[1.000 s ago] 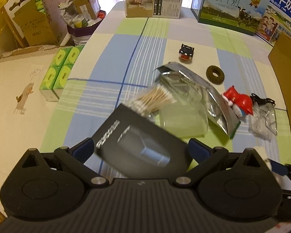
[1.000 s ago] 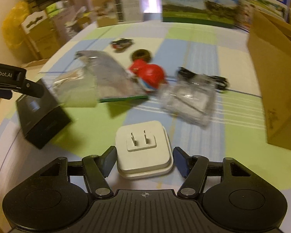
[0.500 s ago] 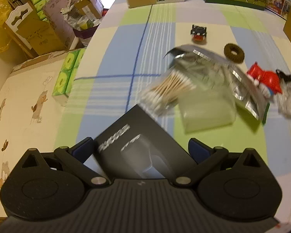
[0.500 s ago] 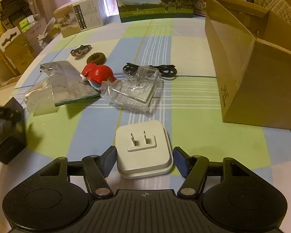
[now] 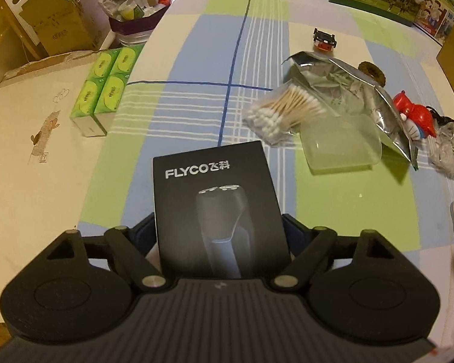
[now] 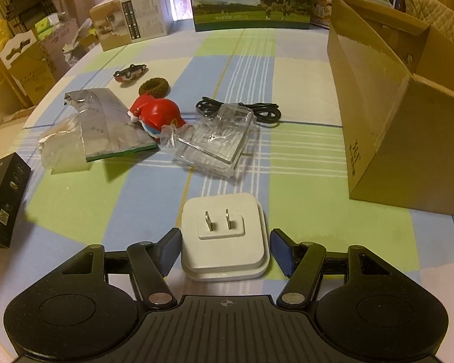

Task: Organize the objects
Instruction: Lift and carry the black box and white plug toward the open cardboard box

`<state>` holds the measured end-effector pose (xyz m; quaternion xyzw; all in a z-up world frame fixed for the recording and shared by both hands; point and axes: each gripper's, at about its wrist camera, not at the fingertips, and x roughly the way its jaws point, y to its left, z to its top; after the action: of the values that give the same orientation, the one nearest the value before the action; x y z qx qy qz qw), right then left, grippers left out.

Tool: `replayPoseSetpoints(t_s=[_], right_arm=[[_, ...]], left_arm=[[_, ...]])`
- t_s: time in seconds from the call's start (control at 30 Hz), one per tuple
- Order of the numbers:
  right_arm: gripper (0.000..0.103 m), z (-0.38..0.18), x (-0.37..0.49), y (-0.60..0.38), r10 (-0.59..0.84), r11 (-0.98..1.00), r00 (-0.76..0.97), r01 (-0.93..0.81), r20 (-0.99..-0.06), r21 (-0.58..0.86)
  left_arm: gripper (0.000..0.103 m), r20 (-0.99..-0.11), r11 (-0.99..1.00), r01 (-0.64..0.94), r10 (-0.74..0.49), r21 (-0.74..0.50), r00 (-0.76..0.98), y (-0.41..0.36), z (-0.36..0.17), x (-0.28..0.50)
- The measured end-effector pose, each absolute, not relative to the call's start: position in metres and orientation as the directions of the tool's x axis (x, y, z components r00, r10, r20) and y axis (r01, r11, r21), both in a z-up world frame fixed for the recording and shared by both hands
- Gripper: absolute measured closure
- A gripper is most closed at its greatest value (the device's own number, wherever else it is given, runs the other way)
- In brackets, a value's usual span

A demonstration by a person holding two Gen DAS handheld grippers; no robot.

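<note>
My left gripper [image 5: 219, 227] is shut on a black FLYCO shaver box [image 5: 215, 205], held upright above the checked tablecloth; the same box [image 6: 3, 199] shows at the left edge of the right wrist view. My right gripper [image 6: 225, 248] is shut on a white plug charger [image 6: 224, 236], prongs facing forward. On the cloth lie a bag of cotton swabs [image 5: 284, 112], a silver foil pouch [image 5: 348, 90], a red figurine [image 6: 157, 112], clear plastic packaging [image 6: 218, 142], a black cable [image 6: 257, 112], a brown ring [image 6: 153, 87] and a toy car [image 6: 130, 72].
An open cardboard box [image 6: 393, 106] lies on its side at the right of the table. Milk cartons [image 6: 251, 0] and a white box [image 6: 130, 15] line the far edge. Green tissue packs [image 5: 103, 90] sit on a surface to the left, with cluttered boxes behind.
The black box has turned from tilted to upright in my left gripper. My right gripper swung right with the charger, bringing the cardboard box into view.
</note>
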<state>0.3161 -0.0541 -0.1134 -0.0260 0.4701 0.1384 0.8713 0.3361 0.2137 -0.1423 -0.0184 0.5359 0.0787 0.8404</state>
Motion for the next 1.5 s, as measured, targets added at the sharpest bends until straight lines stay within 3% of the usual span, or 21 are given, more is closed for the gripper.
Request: replayPoseSetpoints(t_s=[0.5, 0.8, 1.1, 1.5], right_arm=[[0.043, -0.106, 0.309, -0.054, 0.226, 0.958, 0.502, -0.272, -0.835, 0.095], [0.043, -0.072, 0.291, -0.068, 0.303, 0.937, 0.514, -0.314, -0.803, 0.153], [0.043, -0.021, 0.284, -0.106, 0.372, 0.914, 0.555, -0.360, -0.744, 0.189], [0.043, 0.034, 0.295, -0.208, 0.322, 0.944, 0.677, -0.280, -0.662, 0.173]], left_arm=[[0.023, -0.897, 0.990, -0.118, 0.115, 0.071, 0.426, 0.199, -0.135, 0.322], [0.023, -0.868, 0.997, -0.070, 0.062, 0.031, 0.492, 0.164, -0.096, 0.307], [0.023, -0.818, 1.000, 0.021, -0.024, -0.015, 0.575, 0.090, -0.047, 0.308], [0.023, -0.734, 0.969, 0.240, -0.208, -0.064, 0.646, -0.050, -0.001, 0.350]])
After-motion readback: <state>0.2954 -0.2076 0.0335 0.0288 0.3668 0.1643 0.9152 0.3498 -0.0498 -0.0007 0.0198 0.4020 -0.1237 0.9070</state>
